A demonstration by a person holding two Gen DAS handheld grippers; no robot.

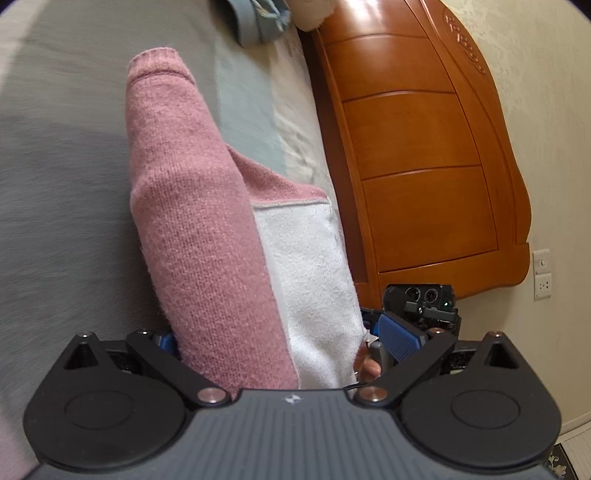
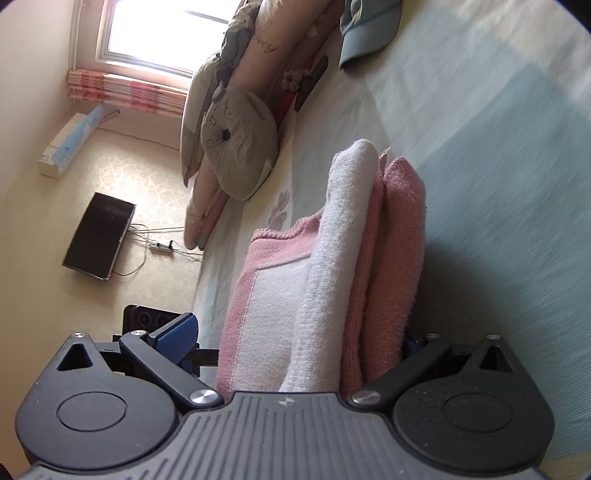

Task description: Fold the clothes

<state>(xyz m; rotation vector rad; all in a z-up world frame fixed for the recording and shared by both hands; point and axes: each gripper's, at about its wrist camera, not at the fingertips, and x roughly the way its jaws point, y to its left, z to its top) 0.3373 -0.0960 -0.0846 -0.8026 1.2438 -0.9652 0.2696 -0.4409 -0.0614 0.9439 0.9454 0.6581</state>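
- Your left gripper (image 1: 275, 341) has its jaws spread wide, with the pink-and-white knit sweater (image 1: 207, 236) running between them. One blue pad (image 1: 397, 338) shows clear at 3 o'clock, apart from the cloth, while the other pad is nearly buried behind the pink fold at 9 o'clock. You cannot tell from this view whether the fabric is pinched.
- In that left view the sweater stretches from the jaws toward 12 o'clock, a rolled pink sleeve on top and a white panel to its 3 o'clock side, over the grey-blue bedspread (image 1: 62, 166).
- The wooden headboard (image 1: 417, 147) stands at 2 o'clock, and the other gripper's body peeks in just beyond your right pad.
- Your right gripper (image 2: 295, 341) also stands wide, the folded layers of the sweater (image 2: 332, 277) stacked between the jaws: white roll in the middle, pink folds at its 3 o'clock side. The blue pad (image 2: 179, 334) at 9 o'clock sits off the cloth; the other pad is hidden behind pink fabric, so grip cannot be judged.
- A grey rabbit cushion (image 2: 236, 147) lies on the bed (image 2: 498, 147) at 11 o'clock, and a blue garment (image 2: 369, 33) at 12 o'clock.
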